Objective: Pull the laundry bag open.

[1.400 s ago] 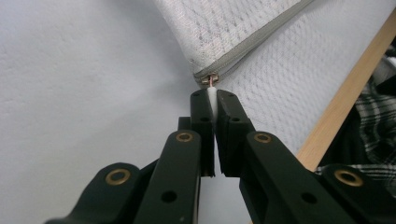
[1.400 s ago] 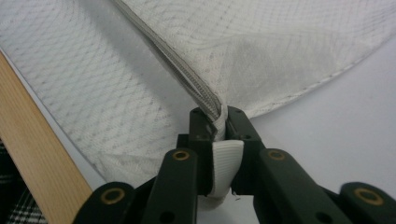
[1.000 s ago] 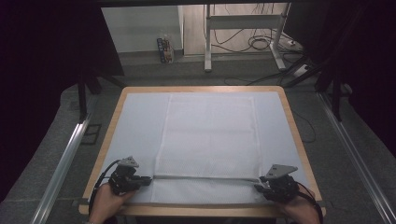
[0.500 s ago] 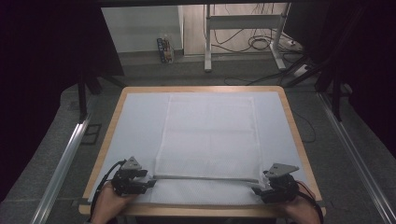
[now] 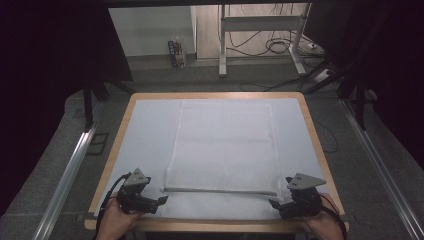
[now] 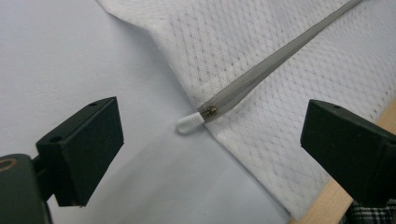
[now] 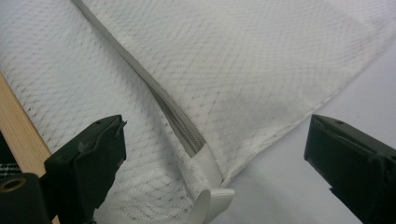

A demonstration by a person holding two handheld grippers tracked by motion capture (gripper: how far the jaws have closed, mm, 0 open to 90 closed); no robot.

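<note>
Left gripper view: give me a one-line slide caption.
Open left gripper poised over the white zipper pull at the mesh bag's corner.

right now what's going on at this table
A person holds a two-jaw gripper in each hand at the near edge of a table. A white mesh bag lies flat on it, its grey zipper running between them. The left gripper is open around the white zipper pull; the right gripper is open at the zipper's other end. Neither grips anything.
</note>
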